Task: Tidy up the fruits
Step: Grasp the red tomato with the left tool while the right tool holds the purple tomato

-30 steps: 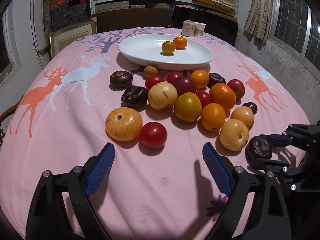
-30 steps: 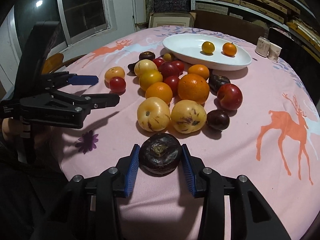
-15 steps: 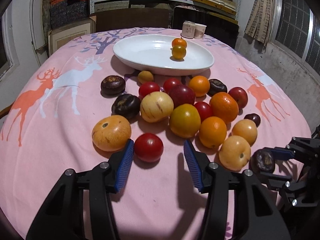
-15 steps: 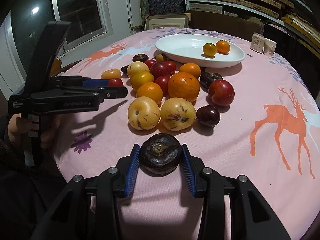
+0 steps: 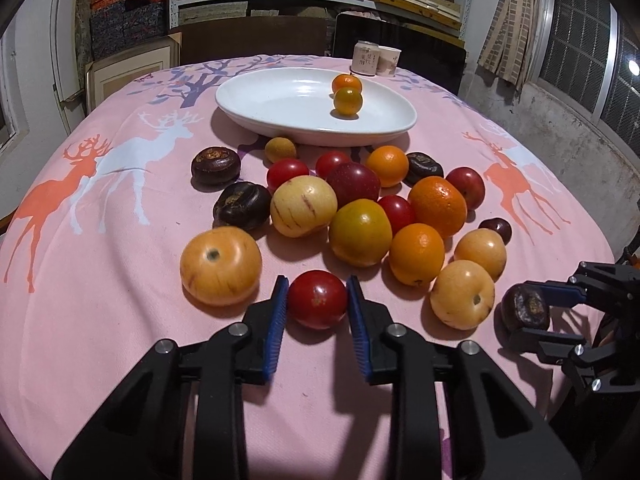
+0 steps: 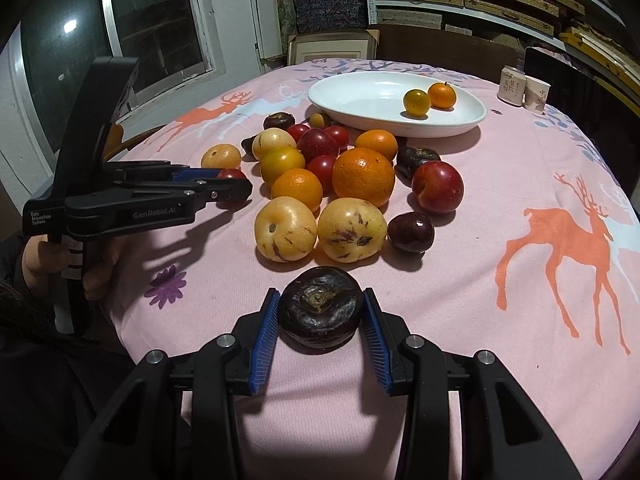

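In the left wrist view my left gripper is closing on a red tomato at the near edge of the fruit pile, and both blue pads touch its sides. The right wrist view shows that gripper from the side with the tomato at its tips. My right gripper is shut on a dark purple fruit that rests on the pink cloth. A white oval plate at the back holds two small oranges.
Several oranges, yellow striped fruits, red tomatoes and dark fruits lie bunched between the grippers and the plate. A big yellow-orange fruit sits just left of the left gripper. Two small cups stand behind the plate. A hand holds the left gripper's handle.
The left gripper moved forward to the red tomato and its jaws came together from wide apart onto it. The right gripper kept still with the dark fruit in it.
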